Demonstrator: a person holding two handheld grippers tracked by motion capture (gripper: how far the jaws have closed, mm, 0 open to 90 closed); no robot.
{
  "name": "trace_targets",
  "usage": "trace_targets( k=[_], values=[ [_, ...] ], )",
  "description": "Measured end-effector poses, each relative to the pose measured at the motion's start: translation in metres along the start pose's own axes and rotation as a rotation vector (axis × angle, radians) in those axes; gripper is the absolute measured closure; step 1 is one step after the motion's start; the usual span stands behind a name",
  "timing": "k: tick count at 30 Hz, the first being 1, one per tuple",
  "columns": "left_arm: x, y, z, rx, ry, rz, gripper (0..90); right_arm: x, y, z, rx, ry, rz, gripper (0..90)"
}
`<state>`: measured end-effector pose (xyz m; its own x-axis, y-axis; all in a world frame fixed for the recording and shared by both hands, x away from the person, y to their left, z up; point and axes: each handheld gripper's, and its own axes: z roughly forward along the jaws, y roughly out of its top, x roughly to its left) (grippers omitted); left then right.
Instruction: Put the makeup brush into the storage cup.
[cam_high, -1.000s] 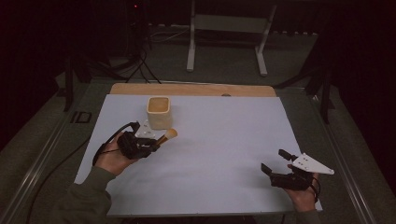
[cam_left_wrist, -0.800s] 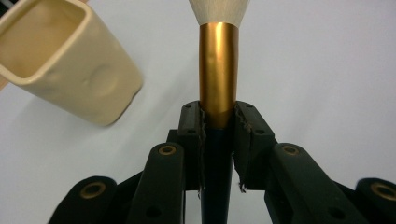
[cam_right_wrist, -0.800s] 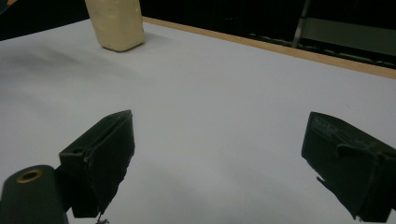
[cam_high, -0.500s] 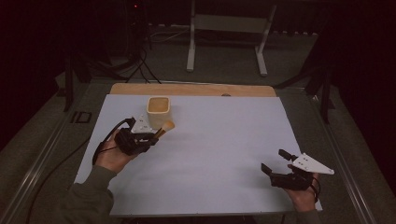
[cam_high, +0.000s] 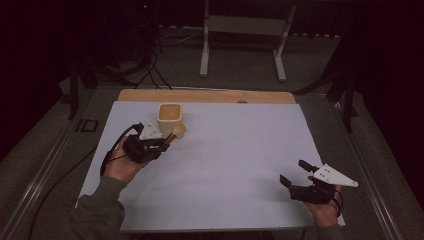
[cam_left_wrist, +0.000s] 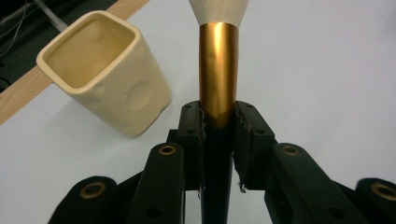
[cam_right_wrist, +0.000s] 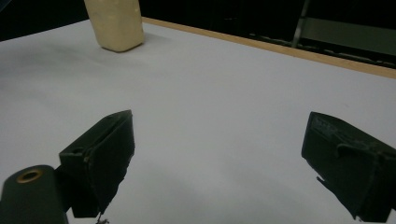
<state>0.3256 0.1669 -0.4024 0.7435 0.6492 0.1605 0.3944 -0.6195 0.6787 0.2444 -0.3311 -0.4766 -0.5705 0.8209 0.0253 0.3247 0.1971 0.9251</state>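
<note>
A white sheet (cam_high: 225, 165) covers a wooden-edged table (cam_high: 205, 95) in a dark room with grey flooring and a metal stand (cam_high: 242, 30) behind. On it stands one cream square cup (cam_high: 169, 118). Beside the cup, the left gripper (cam_left_wrist: 218, 122) clamps one makeup brush (cam_left_wrist: 217, 74) by its gold ferrule; the right gripper (cam_right_wrist: 219, 158), near the sheet's front corner, gapes wide and empty.

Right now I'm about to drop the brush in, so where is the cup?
In the high view the cup stands upright on the left far part of the white sheet, just beyond the left gripper that holds the brush.
</note>
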Motion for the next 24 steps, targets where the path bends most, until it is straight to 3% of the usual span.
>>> trace_targets(
  k=[24],
  values=[
    [0.0103, 0.0042, 0.0006, -0.098, 0.065, -0.090, 75.2, -0.0003, 0.0001, -0.0010, -0.002, 0.000, 0.000, 9.4]
  ],
)
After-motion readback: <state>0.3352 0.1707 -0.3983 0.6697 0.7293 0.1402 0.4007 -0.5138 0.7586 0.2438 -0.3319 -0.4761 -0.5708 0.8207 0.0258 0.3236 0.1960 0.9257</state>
